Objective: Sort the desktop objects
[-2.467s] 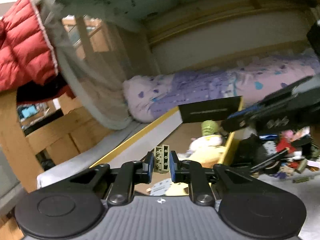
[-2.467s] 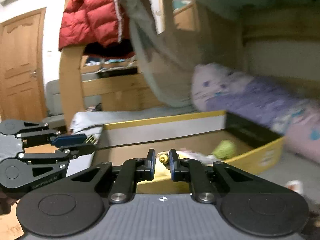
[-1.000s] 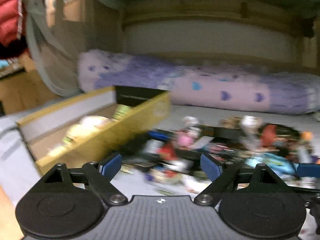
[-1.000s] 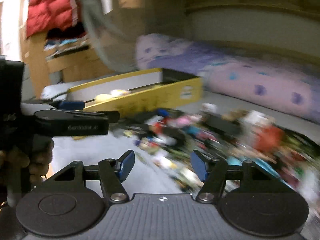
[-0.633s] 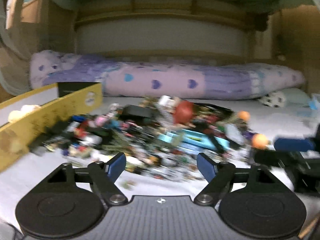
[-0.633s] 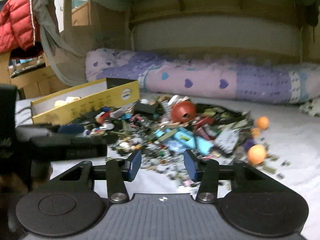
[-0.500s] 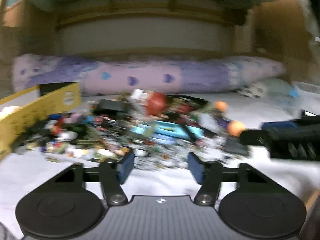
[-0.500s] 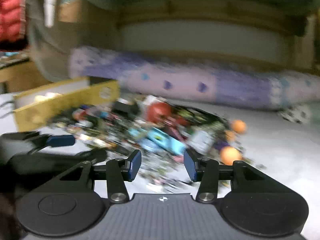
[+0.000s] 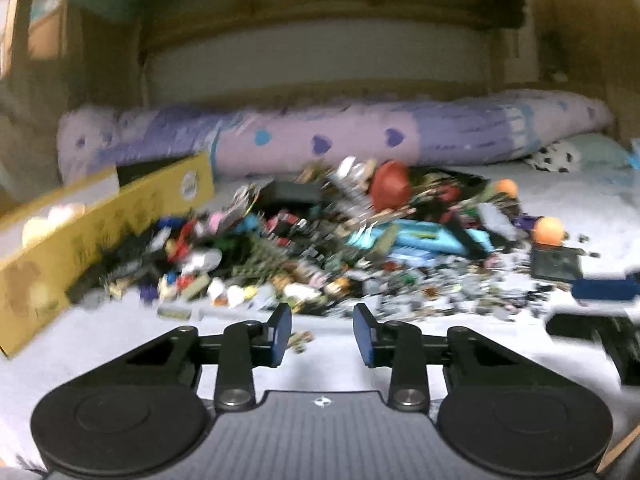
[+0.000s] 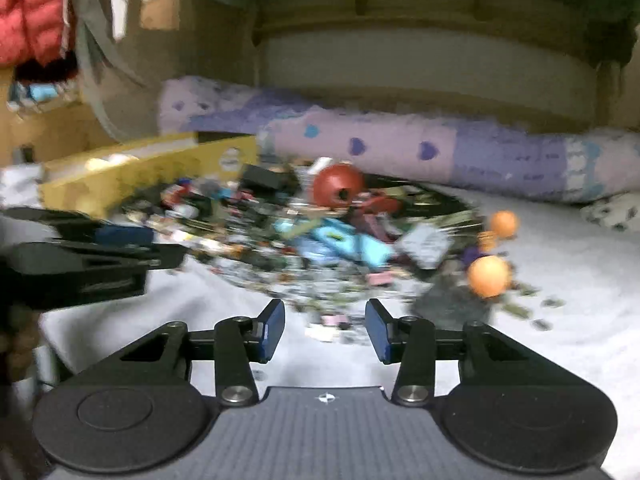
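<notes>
Jaws of both the left gripper (image 9: 322, 330) and right gripper (image 10: 325, 330) are standing apart and empty, the left pair just closing partway, over the near edge of the toy pile (image 9: 340, 248) on the bed (image 9: 560, 208). Most sorting is remaining: few toys are lying in the yellow box (image 9: 96, 232) beside it.

Quick tally from where I'm holding: two grippers, my left one (image 9: 322, 334) and my right one (image 10: 325, 332), two blue pads on each. One yellow cardboard box (image 9: 100, 224). One red ball (image 10: 338, 191). Three orange balls, nearest one here (image 10: 489, 276). One long purple heart-print bolster (image 9: 340, 142). One red puffer jacket (image 10: 34, 20). The small bits in the pile (image 9: 320, 248) are too blurred to count.
</notes>
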The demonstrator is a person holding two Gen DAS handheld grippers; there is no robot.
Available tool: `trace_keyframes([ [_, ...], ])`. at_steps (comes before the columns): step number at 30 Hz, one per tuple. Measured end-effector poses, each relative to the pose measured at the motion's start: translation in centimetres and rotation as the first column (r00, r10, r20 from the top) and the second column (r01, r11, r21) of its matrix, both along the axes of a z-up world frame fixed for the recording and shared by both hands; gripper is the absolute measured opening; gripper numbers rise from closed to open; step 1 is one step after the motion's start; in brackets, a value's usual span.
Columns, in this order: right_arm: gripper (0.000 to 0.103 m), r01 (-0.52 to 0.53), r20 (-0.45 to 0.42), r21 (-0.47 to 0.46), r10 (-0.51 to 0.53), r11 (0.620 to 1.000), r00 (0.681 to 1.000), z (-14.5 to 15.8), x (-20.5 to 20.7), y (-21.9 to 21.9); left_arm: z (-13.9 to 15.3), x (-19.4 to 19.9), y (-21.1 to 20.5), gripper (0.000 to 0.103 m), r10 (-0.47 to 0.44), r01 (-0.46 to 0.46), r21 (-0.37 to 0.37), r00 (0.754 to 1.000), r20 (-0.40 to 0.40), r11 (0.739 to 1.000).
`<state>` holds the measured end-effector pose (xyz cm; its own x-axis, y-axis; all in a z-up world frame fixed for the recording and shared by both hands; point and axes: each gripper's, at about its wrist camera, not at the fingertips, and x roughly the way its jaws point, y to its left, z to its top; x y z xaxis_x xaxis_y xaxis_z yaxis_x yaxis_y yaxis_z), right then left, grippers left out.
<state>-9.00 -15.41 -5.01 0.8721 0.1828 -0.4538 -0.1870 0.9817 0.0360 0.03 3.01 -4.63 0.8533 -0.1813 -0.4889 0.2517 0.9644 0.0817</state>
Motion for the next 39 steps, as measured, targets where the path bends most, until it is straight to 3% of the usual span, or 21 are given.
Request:
trace_keyframes([
  [5,0.046,-0.101,-0.03,-0.035,0.1,0.994,0.995,-1.2,-0.2,1.6,-1.7,1.9,0.4,0.034,0.023,-0.021,0.032,0.998,-0.064,0.999],
  [10,0.046,-0.107,-0.088,-0.063,0.101,0.992,0.991,-2.0,0.2,2.2,-2.8,2.5,0.1,0.009,0.017,-0.013,0.048,0.996,-0.086,0.999],
  [15,0.046,-0.115,-0.105,-0.058,0.108,0.992,0.989,-2.4,-0.1,2.1,-3.2,3.0,0.4,0.009,0.07,-0.065,0.063,0.994,-0.08,0.996],
  [20,0.043,-0.137,-0.099,-0.108,0.127,0.985,0.987,-2.6,-0.8,2.9,-3.2,2.8,-0.2,0.008,0.062,-0.054,0.094,0.995,-0.075,0.994],
  [27,0.038,-0.134,-0.104,-0.103,0.123,0.986,0.987,-2.6,-0.8,2.9,-2.9,1.9,-0.1,0.007,0.052,-0.047,0.085,0.997,-0.065,0.995],
  [35,0.019,-0.169,-0.114,-0.089,0.159,0.982,0.981,-2.7,-0.6,3.2,-1.1,0.1,0.5,0.006,0.057,-0.059,0.059,0.998,0.027,0.997],
  [39,0.009,-0.183,-0.115,-0.077,0.173,0.98,0.978,-2.6,-0.7,3.3,-0.3,-1.3,0.0,0.007,-0.006,0.0,0.061,0.995,0.096,0.998],
])
